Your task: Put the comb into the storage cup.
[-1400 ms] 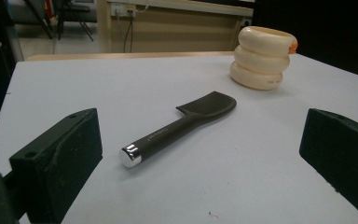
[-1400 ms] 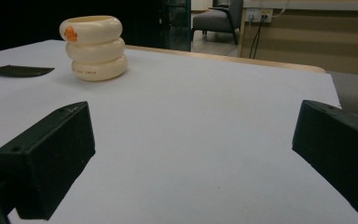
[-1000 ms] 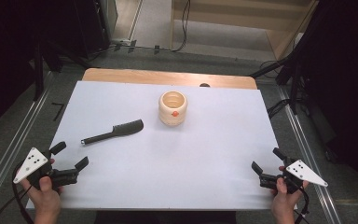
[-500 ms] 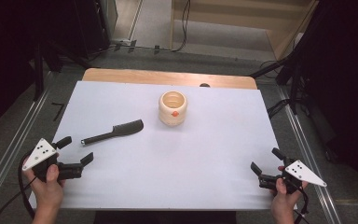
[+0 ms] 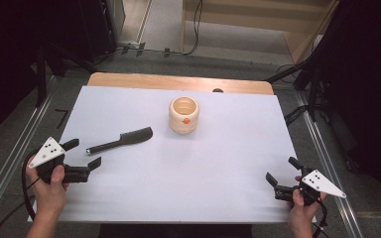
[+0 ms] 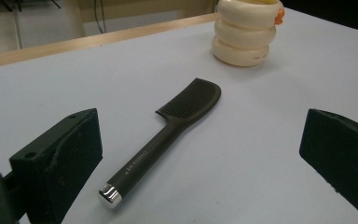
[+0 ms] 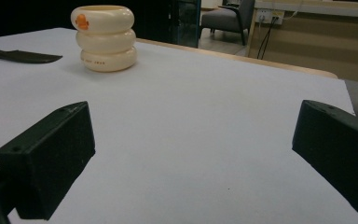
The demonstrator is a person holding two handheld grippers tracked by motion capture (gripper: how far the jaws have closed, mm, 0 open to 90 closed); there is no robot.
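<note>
A black comb (image 5: 120, 141) lies on the white table top (image 5: 228, 163), left of centre, teeth end toward the middle. Behind it to the right stands a cream ribbed cup (image 5: 184, 115) with a small orange mark. My left gripper (image 5: 86, 153) is open just short of the comb's silver-tipped handle end. In the left gripper view the comb (image 6: 168, 135) lies between the wide-apart jaws, untouched, with the cup (image 6: 247, 32) beyond. My right gripper (image 5: 281, 169) is open near the front right corner, holding nothing. The right gripper view has the cup (image 7: 105, 37) and comb tip (image 7: 18, 55) far off.
A wooden strip (image 5: 178, 82) runs along the table's far edge. Metal rails (image 5: 327, 158) flank both sides, with cables (image 5: 297, 114) and dark stands on the floor. A chair (image 7: 223, 18) stands beyond the table.
My left gripper has moved forward and to the right, closer to the comb's handle end. The right gripper has hardly shifted. Comb and cup are where they were.
</note>
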